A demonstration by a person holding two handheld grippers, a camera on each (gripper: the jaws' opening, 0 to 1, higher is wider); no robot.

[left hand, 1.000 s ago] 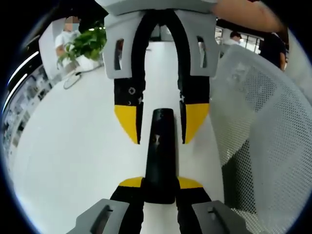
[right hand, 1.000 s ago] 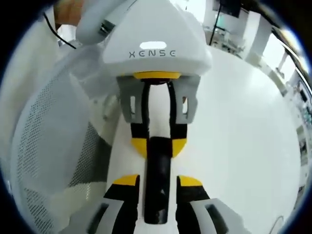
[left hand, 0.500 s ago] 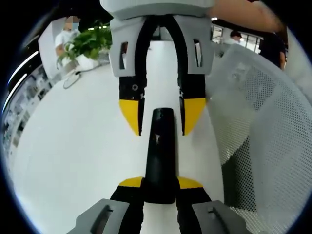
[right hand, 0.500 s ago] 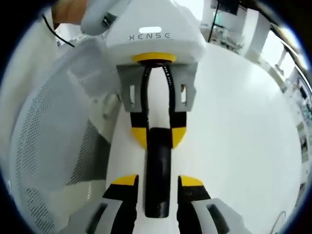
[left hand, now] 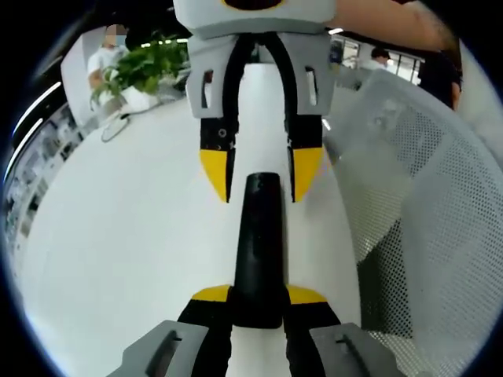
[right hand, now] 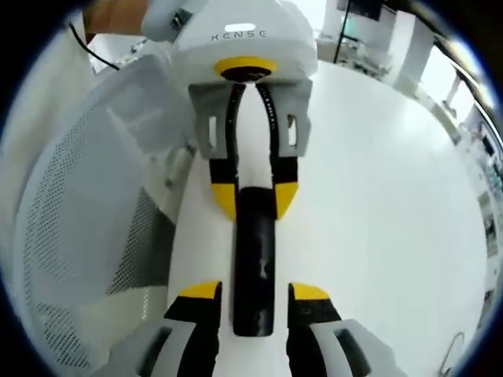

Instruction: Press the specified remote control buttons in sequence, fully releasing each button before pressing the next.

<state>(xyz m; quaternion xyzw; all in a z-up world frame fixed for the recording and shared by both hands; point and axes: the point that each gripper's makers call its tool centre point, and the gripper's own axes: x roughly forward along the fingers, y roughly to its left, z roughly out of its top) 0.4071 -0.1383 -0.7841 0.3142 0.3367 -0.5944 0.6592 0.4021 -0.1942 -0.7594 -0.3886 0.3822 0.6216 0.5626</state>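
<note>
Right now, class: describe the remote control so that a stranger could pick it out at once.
Start at the wide white table, with a white mesh chair at its edge. The remote control lies on it, its ends between two grippers' yellow-tipped jaws. It is the one slim black bar on the white surface.

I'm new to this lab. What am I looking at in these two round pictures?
A person holds two grippers, each carrying a fisheye camera that looks along its own yellow-tipped jaws at the bottom. In the left gripper view, the left gripper clamps the near end of a long black remote control over a white table; the right gripper, jaws open, faces it from the top. The right gripper view shows the reverse. A white mesh chair stands alongside.
</note>
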